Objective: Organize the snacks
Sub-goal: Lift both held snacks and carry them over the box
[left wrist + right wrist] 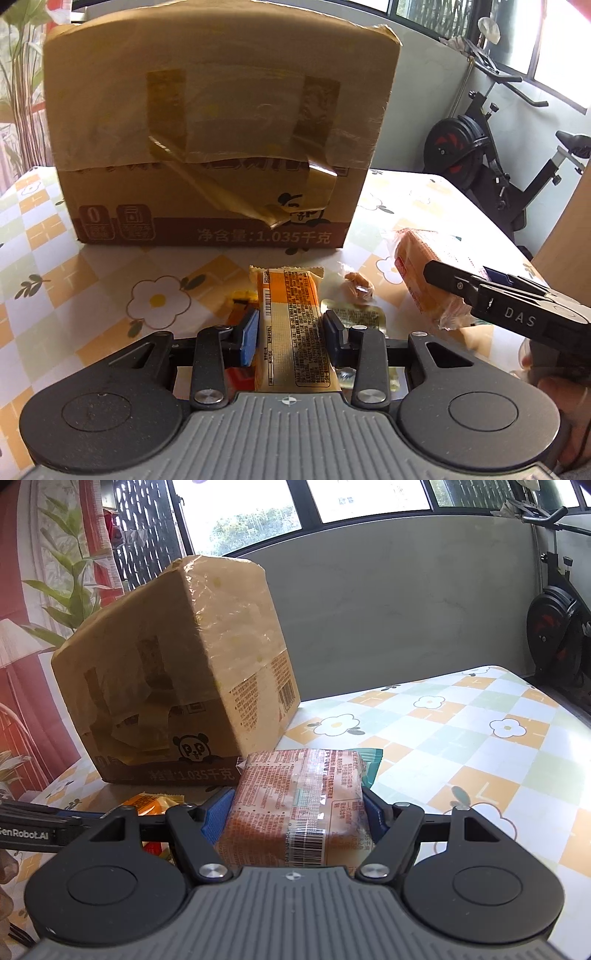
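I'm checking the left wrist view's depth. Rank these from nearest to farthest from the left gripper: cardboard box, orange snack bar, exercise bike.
1. Orange snack bar, between the left gripper's fingers.
2. Cardboard box, straight ahead on the table.
3. Exercise bike, off the table, far right.

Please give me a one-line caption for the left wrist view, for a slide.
Left gripper clamps an orange snack bar before the taped cardboard box, with the right gripper holding a wrapped cake.

Home living space, flowered tablecloth point(74, 258), exercise bike point(480, 155) (by windows), houseplant point(70, 590)
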Demonstrator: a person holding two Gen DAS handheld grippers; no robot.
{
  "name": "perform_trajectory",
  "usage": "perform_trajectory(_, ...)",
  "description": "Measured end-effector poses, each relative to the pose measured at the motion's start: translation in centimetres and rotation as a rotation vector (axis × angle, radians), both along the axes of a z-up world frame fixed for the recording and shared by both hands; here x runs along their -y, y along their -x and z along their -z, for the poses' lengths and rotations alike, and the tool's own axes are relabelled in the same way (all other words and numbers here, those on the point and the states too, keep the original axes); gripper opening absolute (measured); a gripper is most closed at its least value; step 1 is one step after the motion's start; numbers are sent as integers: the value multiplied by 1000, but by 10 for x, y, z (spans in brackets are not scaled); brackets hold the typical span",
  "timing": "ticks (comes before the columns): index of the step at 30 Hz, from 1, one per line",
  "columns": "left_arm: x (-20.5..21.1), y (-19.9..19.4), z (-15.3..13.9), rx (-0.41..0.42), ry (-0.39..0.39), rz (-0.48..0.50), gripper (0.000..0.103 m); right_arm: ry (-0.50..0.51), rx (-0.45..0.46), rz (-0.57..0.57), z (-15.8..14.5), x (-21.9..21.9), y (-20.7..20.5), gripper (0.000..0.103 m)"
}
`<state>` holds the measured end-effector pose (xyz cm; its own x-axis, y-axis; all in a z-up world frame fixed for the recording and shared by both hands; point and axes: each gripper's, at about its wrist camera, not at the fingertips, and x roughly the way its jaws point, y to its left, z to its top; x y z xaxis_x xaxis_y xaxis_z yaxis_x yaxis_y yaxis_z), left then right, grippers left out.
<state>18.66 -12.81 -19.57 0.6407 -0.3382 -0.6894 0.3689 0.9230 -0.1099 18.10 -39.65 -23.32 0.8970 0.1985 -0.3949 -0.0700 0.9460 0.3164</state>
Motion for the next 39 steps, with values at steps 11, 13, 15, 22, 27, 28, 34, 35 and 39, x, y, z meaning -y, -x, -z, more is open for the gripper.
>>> perform_trajectory(11,-72,27,-26,45,50,-122,39,104,-17,-92,-2,-20,-4,72)
perform_trajectory(13,-84,32,-30,57,69,-148,39,110,-39,-94,-3,-21,-7,72)
perform_trajectory(15,-95,36,-34,76,92,-170,39,103,-63,-76,-6,-21,-8,72)
perform_trajectory(22,-114,39,-62,161,157,-173,39,23,-7,-19,-52,-21,8,72)
perform_trajectory(27,-119,38,-101,289,204,-132,39,-28,100,-31,-109,-29,15,72)
perform_trajectory(28,-120,37,-109,320,208,-127,39,-56,114,-38,-119,-28,13,72)
perform_trajectory(34,-108,-7,-156,435,260,-96,39,-9,227,-79,-181,-45,-22,72)
perform_trajectory(35,-106,-16,-163,450,274,-93,39,1,234,-90,-187,-50,-32,72)
perform_trajectory(39,-91,-60,-185,492,280,-72,39,81,253,-131,-203,-75,-78,72)
